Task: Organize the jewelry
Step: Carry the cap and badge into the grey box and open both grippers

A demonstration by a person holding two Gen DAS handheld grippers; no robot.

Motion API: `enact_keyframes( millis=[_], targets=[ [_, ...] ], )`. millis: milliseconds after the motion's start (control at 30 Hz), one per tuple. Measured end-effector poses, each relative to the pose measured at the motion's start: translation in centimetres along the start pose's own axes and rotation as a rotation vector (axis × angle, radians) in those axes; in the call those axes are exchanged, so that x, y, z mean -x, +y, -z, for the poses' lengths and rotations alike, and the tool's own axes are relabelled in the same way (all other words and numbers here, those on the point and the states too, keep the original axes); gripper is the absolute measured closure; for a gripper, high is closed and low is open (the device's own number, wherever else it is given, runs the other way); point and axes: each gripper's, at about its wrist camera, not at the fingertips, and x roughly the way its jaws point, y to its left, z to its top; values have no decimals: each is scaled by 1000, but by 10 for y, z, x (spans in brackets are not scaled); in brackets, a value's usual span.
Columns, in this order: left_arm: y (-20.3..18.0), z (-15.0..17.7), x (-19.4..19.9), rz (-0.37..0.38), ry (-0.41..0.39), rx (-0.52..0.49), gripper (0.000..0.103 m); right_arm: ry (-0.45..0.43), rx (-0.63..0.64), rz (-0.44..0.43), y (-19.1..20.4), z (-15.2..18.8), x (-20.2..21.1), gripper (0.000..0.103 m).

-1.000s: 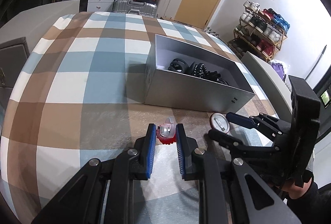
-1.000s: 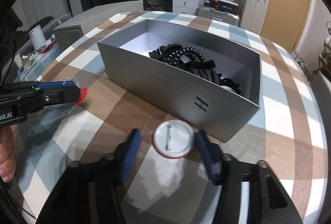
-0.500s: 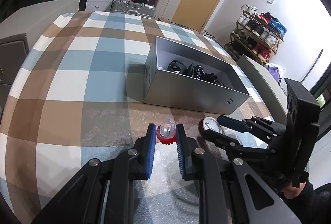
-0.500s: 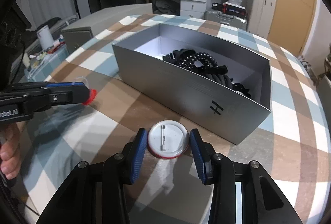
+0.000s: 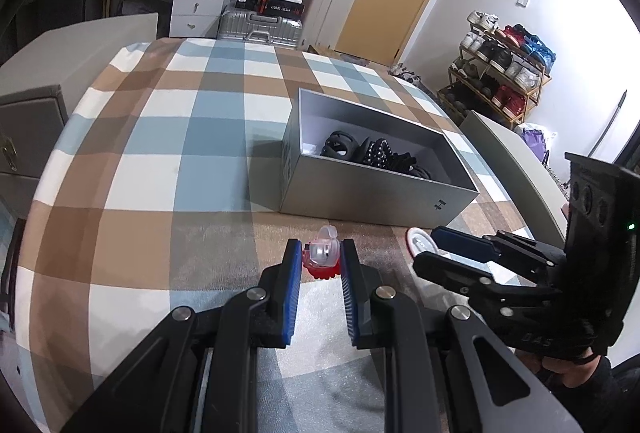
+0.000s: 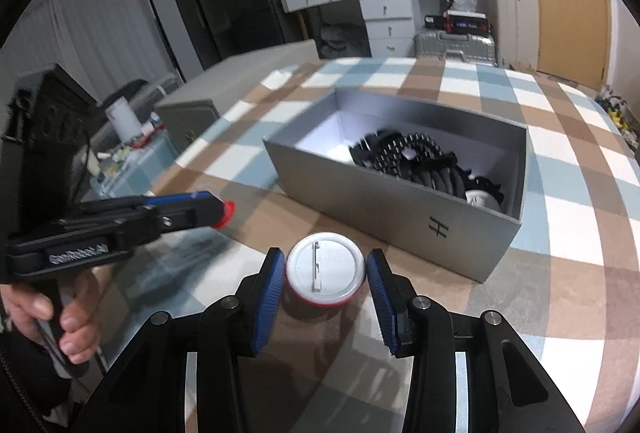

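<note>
My left gripper [image 5: 320, 261] is shut on a small red and clear plastic hair clip [image 5: 321, 258], held just above the checked tablecloth. My right gripper [image 6: 326, 271] is shut on a round white pin badge [image 6: 325, 268] with a red rim, back side up, lifted off the cloth. The badge also shows in the left wrist view [image 5: 418, 242]. A grey open box [image 5: 376, 189] holding black bead bracelets and hair ties [image 6: 416, 157] stands just beyond both grippers. The left gripper shows at the left of the right wrist view [image 6: 218, 209].
The checked cloth [image 5: 160, 161] covers a round table. A grey cabinet [image 6: 188, 113] and cluttered shelf stand off the table's left edge. A shoe rack [image 5: 500, 73], suitcase and white drawers line the far walls.
My right gripper closed on the pin badge and lifted it off the cloth. My left gripper, still holding the clip, rose slightly.
</note>
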Motion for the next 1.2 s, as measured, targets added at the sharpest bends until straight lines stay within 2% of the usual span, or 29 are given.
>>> enact_keyframes(
  millis=[200,400,733,1200],
  targets=[
    [-7,-11,1,-18,-13,-24,89,-82,5,-40,4,-10,22,62],
    [-14,-27,-1,-28,-30,-55,89,-135,15,-39,1,-23,36,61],
    [-29,-57,-14,10,-54,-108,89,-201,18,-21,-16,-49,42,61],
    [-42,-81,-48,38,8,-133,89,-218,-32,-7,-56,-71,32,61]
  ],
)
